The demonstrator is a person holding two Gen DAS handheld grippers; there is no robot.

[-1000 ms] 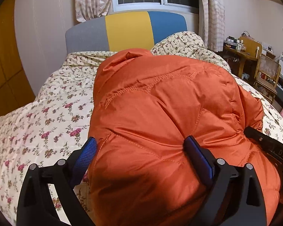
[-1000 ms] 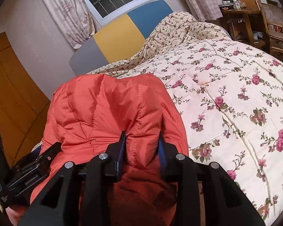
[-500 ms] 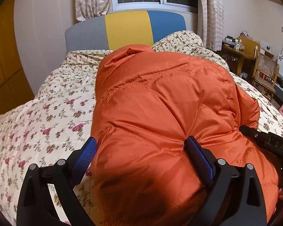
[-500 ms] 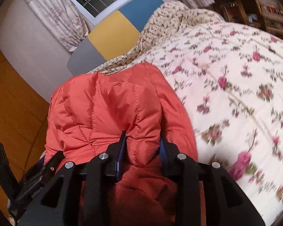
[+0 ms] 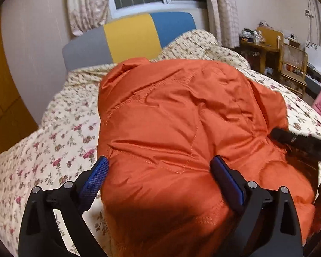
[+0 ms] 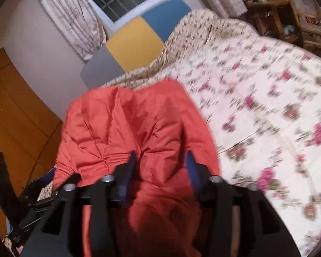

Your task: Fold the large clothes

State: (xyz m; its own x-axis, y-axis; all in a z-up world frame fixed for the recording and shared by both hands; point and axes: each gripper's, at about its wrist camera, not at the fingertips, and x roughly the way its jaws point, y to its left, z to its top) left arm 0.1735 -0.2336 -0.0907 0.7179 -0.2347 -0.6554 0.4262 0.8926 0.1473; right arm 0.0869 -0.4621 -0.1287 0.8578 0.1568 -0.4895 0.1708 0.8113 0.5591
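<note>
Ahead of both our tongs: puffy orange jacket (image 5: 182,128), bulging high, blocks passage. Left of our left gripper (image 5: 158,171): bare floral quilt (image 5: 60,132), passable. Right of our right gripper (image 6: 160,167): broad open quilt. Beyond: headboard (image 5: 128,36), wall.

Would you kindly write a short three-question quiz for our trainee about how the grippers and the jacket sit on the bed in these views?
1. True or false: the orange jacket lies on a plain white sheet.
2. Which gripper grips the narrower bunch of fabric: A) left gripper B) right gripper?
3. Fill in: the headboard panels are grey, ______ and blue.

Key
1. False: it lies on a floral quilt.
2. B: its fingers stand close together on a fold; the left ones straddle a broad bunch.
3. Yellow.
</note>
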